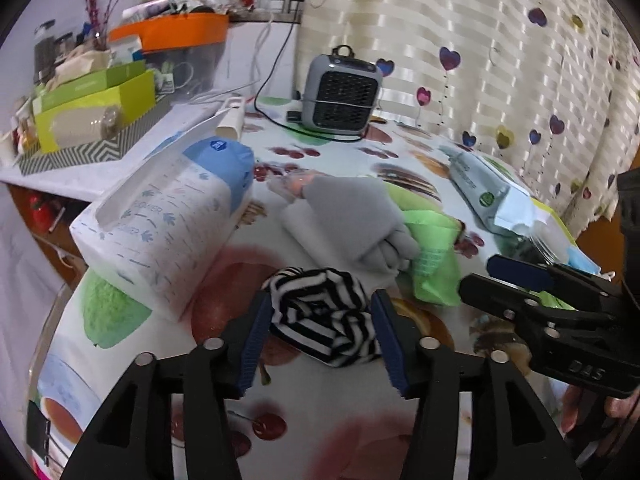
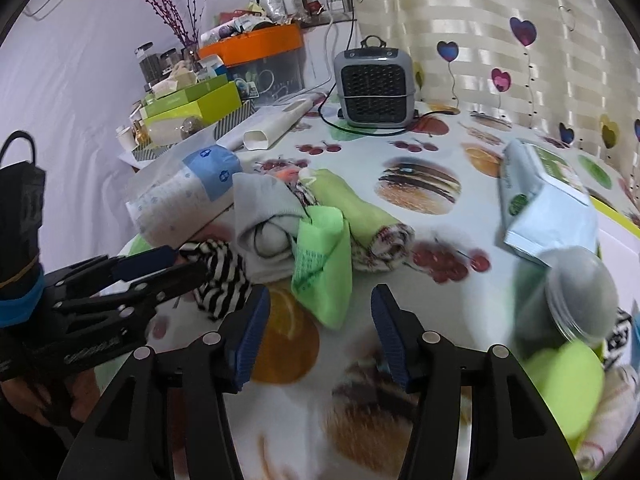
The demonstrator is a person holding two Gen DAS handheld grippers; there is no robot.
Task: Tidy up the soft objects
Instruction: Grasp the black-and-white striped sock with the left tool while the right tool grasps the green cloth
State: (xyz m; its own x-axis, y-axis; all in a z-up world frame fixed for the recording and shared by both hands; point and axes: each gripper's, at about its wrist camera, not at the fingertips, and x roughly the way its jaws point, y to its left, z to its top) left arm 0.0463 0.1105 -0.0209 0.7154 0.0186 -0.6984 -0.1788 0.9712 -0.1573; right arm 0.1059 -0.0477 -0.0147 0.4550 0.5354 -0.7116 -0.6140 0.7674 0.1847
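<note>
A black-and-white striped cloth (image 1: 324, 316) lies bunched on the fruit-print table, between the open fingers of my left gripper (image 1: 322, 308); I cannot tell whether the pads touch it. It also shows in the right wrist view (image 2: 220, 276). Behind it lie a grey folded cloth (image 1: 352, 220) and a light green cloth (image 1: 434, 256). My right gripper (image 2: 320, 304) is open and empty, just in front of the green cloth (image 2: 324, 264). A green and patterned rolled towel (image 2: 368, 224) lies behind that. The left gripper (image 2: 176, 264) shows at the left of the right wrist view.
A tissue pack (image 1: 168, 216) lies left of the cloths. A grey heater (image 1: 340, 94) stands at the back, with a cord. Packets (image 2: 536, 200) and a clear jar (image 2: 576, 292) sit at right. Boxes (image 1: 92, 116) crowd the back-left shelf.
</note>
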